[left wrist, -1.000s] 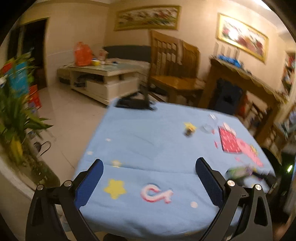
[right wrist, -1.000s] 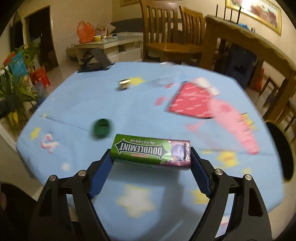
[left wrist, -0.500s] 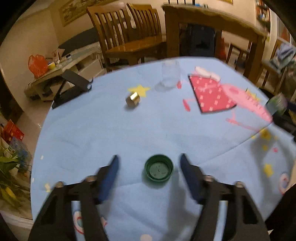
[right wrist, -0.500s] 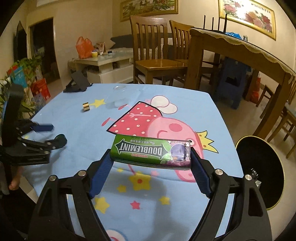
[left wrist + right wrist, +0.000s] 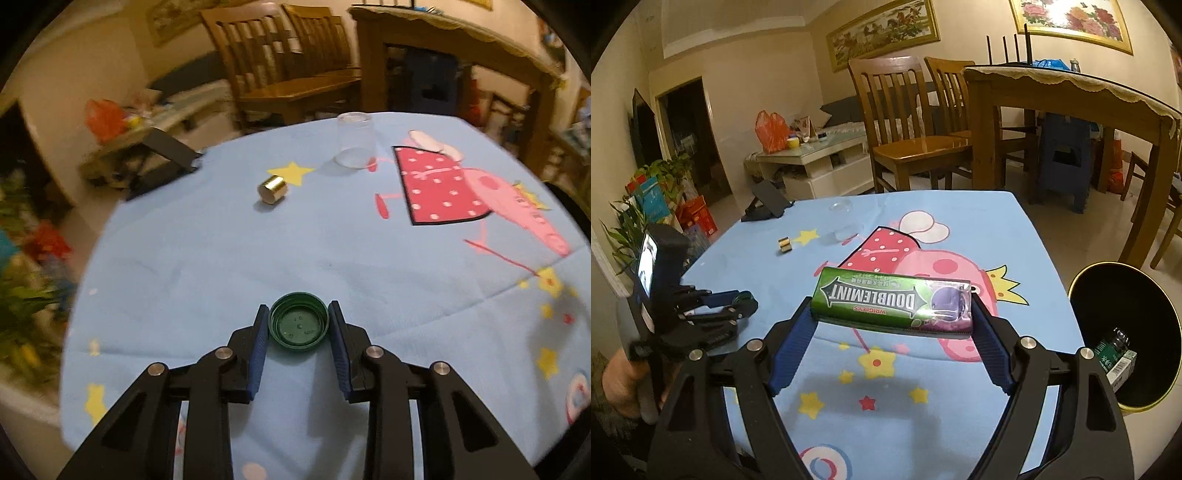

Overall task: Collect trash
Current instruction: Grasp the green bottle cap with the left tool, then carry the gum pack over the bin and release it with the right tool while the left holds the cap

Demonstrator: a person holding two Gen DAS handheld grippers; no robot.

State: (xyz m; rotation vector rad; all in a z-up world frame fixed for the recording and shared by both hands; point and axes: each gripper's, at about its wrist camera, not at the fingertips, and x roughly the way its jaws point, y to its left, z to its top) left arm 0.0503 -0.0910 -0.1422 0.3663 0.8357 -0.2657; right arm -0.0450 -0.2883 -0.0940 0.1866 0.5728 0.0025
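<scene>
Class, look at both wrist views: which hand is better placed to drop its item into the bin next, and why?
Right. The right tongs already hold the Doublemint gum pack raised above the table, with the black bin close beside them. The left tongs have just been closing around the green bottle cap, which looks still on the tablecloth.

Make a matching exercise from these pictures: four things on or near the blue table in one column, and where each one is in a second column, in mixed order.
Things:
1. green bottle cap
2. Doublemint gum pack
3. clear plastic cup
4. black bin

Places:
A. beside the table, with trash already inside
B. between the left gripper fingers, on the cloth
C. upside down on the cloth, far side
D. clamped in the right gripper, above the table

Pairs: 1-B, 2-D, 3-C, 4-A
</scene>
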